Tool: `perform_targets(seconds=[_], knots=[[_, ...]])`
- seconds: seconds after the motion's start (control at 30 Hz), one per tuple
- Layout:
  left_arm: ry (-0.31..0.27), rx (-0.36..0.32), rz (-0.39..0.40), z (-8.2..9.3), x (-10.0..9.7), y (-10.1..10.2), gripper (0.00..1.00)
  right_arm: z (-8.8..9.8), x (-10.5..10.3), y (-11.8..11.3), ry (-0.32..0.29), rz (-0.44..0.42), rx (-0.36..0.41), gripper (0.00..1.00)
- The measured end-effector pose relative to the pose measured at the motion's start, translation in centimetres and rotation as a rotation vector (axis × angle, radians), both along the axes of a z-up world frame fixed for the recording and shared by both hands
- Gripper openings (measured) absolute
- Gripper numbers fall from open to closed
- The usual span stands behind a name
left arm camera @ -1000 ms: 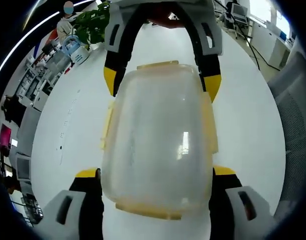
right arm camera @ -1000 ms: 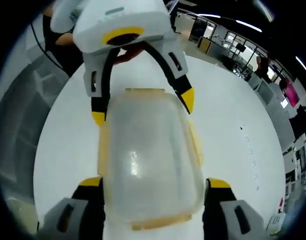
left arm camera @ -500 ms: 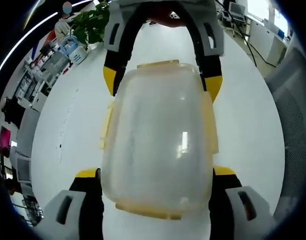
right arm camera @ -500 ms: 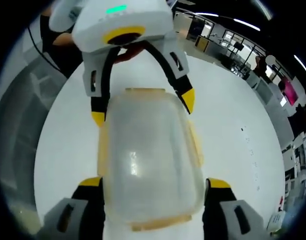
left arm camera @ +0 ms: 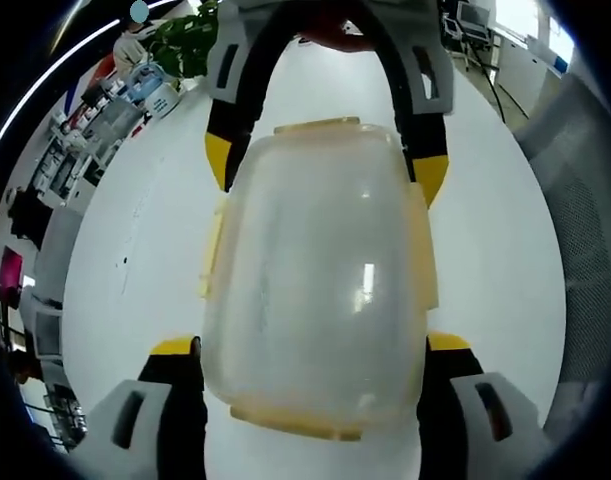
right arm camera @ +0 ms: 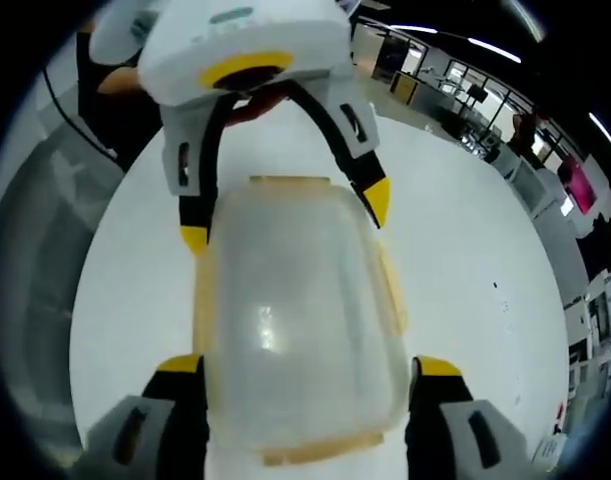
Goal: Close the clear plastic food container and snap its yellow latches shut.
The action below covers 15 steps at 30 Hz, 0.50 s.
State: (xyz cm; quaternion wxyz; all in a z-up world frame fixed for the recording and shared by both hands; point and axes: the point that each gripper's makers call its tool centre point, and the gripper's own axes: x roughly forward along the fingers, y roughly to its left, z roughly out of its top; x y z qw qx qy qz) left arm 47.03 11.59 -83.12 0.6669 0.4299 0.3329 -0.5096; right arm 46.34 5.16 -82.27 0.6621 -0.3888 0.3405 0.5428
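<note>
A clear plastic food container [left arm camera: 320, 280] with its lid on and yellow latches [left arm camera: 213, 250] along its edges lies lengthwise between both grippers over a white table [left arm camera: 135, 270]. My left gripper [left arm camera: 310, 345] clamps the near end, its yellow-tipped jaws pressed against both sides. The right gripper [left arm camera: 323, 168] grips the far end the same way. In the right gripper view the container [right arm camera: 295, 310] sits between my right gripper [right arm camera: 310, 365] and the facing left gripper [right arm camera: 285, 215]. Side latches [right arm camera: 390, 290] flare slightly outward; I cannot tell whether they are snapped.
The white table [right arm camera: 465, 280] extends on all sides of the container. A potted plant [left arm camera: 185, 45] and shelves stand beyond its far left edge. A grey mesh chair [left arm camera: 585, 200] is at the right. A hand [right arm camera: 255, 105] holds the left gripper.
The background has swung slightly in both views, so the hands have turned a little. The container keeps the same place between both pairs of jaws.
</note>
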Motion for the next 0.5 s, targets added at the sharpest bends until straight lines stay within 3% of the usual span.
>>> perform_targets(seconds=[0.5], knots=[[-0.002,-0.026,0.037,0.0,0.7,3.0,0.87,-0.2,0.5,3.6,-0.004,0.014,-0.002,0.83]])
